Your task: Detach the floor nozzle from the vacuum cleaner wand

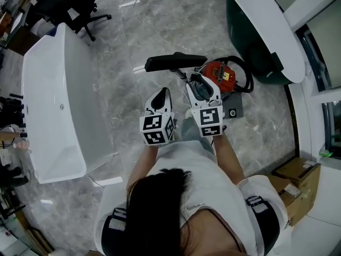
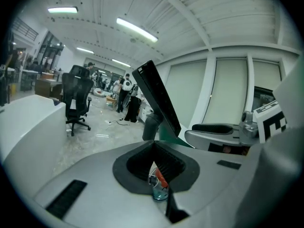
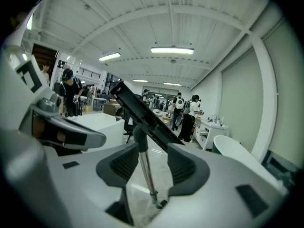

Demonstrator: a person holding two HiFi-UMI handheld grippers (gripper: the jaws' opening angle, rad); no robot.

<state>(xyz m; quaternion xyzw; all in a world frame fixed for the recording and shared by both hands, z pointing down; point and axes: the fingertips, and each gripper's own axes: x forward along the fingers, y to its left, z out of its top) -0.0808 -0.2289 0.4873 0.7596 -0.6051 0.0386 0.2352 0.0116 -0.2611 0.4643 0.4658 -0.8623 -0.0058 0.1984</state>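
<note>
Two tongs hover side by side. Your left tongs point(image 1: 161, 96), at seven o'clock of the floor nozzle point(image 1: 176, 62), have their jaws drawn together on nothing. The nozzle is not yet detached from its wand point(image 3: 145, 164). Your right tongs point(image 1: 200, 84) stand with jaws apart around that wand, not clamped. Pull with so loose a hold and I judge the wand will slip; unbraced, the red body point(image 1: 221, 74) at four o'clock of the nozzle may drag and tip.

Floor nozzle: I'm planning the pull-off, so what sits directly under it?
The metal wand runs down from the floor nozzle, between the open jaws of the right gripper. Its lower end is hidden behind the gripper.
</note>
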